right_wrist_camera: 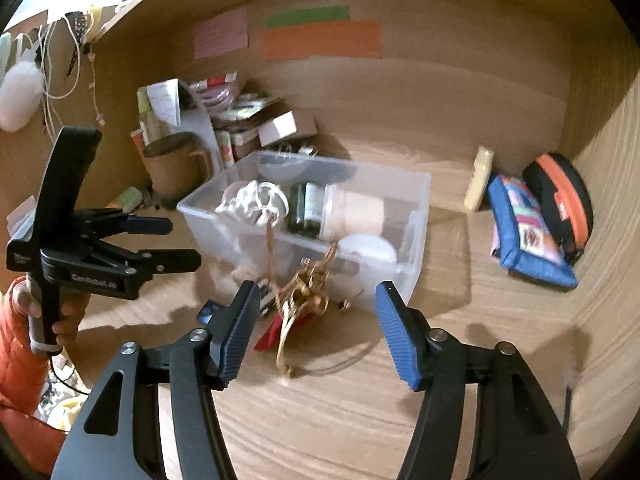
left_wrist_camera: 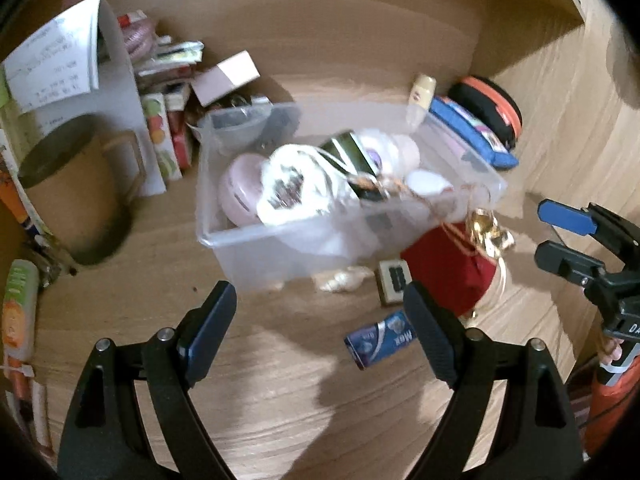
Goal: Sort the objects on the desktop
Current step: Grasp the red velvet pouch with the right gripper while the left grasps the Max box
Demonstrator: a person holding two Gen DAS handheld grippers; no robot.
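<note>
At the far left of the desk a brown mug stands before a heap of small boxes and papers, stacked against the back wall, likely unsorted or simply kept out of the way. The left tongs stand wide apart with nothing between them, aimed down at the bare wood in front of the clear plastic bin, which already holds a jar, white cord and other collected things. Just right of centre, a gold-coloured trinket on a cord hangs over the bin's front wall onto a red pouch; blur makes its shape uncertain. The right tongs are apart around it, not pressing. A blue packet lies loose nearby. A blue pouch and an orange-trimmed case lean by the right wall.
</note>
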